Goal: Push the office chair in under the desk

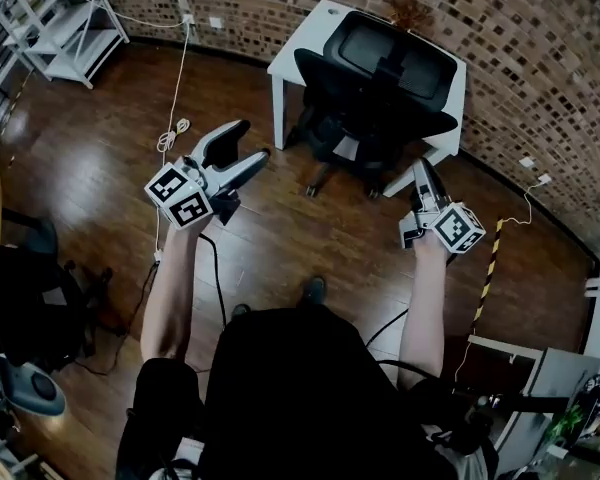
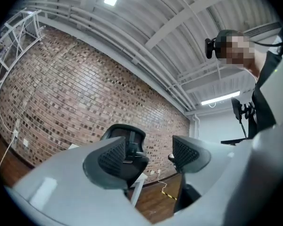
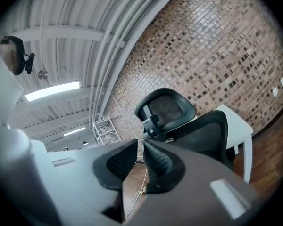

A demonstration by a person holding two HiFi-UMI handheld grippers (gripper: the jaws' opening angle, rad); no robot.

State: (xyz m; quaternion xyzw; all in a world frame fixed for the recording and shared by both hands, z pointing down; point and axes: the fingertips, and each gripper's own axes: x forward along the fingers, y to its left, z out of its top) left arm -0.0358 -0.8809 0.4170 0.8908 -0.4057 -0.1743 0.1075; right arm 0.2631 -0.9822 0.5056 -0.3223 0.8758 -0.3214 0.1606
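The black office chair (image 1: 380, 78) stands at the white desk (image 1: 305, 43) against the brick wall, its seat partly under the top and its back toward me. My left gripper (image 1: 252, 140) hovers over the wooden floor, left of and short of the chair, open with nothing between its pads. In the left gripper view, the chair's headrest (image 2: 127, 135) shows past the left gripper's (image 2: 150, 154) spread jaws. My right gripper (image 1: 426, 168) is held near the desk's right leg, shut and empty. The right gripper (image 3: 140, 157) points at the chair (image 3: 198, 131) and the desk (image 3: 238, 121).
A white metal shelf (image 1: 65, 18) stands at the far left by the wall. A white cable (image 1: 175, 118) runs down the floor left of the desk. Another dark chair (image 1: 20, 298) sits at my left. Yellow-black tape (image 1: 490, 263) marks the floor at right.
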